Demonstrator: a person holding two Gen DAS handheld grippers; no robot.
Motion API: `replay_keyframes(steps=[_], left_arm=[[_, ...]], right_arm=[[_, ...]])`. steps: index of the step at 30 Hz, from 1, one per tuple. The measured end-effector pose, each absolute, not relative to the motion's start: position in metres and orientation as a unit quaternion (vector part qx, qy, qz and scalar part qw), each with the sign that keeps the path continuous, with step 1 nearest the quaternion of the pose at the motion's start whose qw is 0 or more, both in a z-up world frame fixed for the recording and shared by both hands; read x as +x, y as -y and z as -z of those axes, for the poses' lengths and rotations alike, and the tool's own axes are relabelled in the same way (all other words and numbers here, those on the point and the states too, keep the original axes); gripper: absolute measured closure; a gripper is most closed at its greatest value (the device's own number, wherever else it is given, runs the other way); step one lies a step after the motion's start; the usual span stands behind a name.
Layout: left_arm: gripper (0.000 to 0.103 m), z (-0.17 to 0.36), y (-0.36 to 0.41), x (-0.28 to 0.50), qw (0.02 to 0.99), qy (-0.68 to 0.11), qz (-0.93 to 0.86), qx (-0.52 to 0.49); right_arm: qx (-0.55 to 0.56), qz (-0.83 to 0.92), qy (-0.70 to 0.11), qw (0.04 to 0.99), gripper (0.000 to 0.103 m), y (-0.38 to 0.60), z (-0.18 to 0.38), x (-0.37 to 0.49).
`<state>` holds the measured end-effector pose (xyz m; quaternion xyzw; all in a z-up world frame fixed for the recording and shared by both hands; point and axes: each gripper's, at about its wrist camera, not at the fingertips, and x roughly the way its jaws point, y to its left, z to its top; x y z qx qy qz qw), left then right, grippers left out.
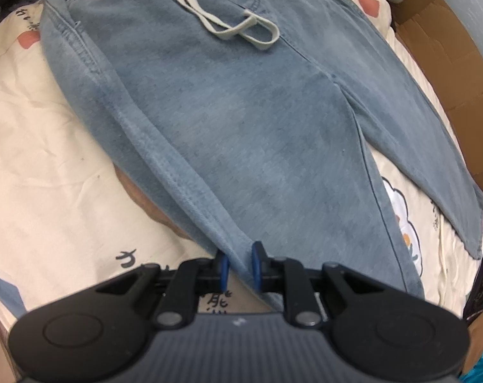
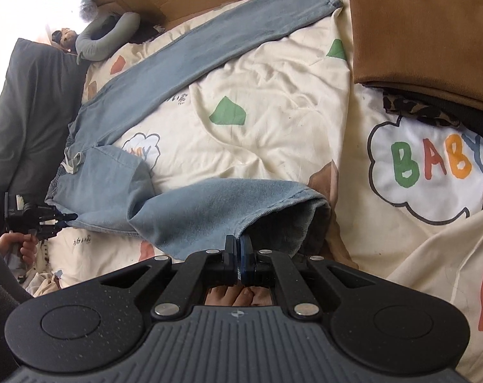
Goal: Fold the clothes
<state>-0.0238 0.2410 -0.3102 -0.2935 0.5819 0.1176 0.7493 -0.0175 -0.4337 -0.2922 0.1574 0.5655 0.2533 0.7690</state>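
Right tongs (image 2: 238, 252) clamped on jeans (image 2: 209, 210) cuff, left tongs (image 1: 239, 266) apparently pinching their blurred side seam.

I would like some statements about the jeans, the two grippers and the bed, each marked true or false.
1. The jeans are light blue denim with a pale drawstring at the waist. True.
2. The right gripper is wide open and holds nothing. False: its jaws are closed on the hem of one trouser leg.
3. The left gripper pinches the side edge of the jeans. True.
4. The jeans lie on a bare wooden floor. False: they lie on a cream bedcover printed with coloured shapes.
5. Both trouser legs lie straight and parallel. False: one leg stretches away, the other is bent back toward the right gripper.
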Motion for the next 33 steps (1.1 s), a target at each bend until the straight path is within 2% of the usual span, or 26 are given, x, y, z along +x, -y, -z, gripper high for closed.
replay_keyframes(steps=[17, 33], left_arm=[[0.087, 0.312, -0.244, -0.049, 0.748, -0.583, -0.125, -0.292], [0.087, 0.32, -0.25, -0.058, 0.741, -0.591, -0.124, -0.293]], right_arm=[[0.151, -0.23, -0.513, 0.813, 0.103, 0.441, 0.263, 0.062], [0.159, -0.11, -0.529, 0.827, 0.1, 0.447, 0.298, 0.109]])
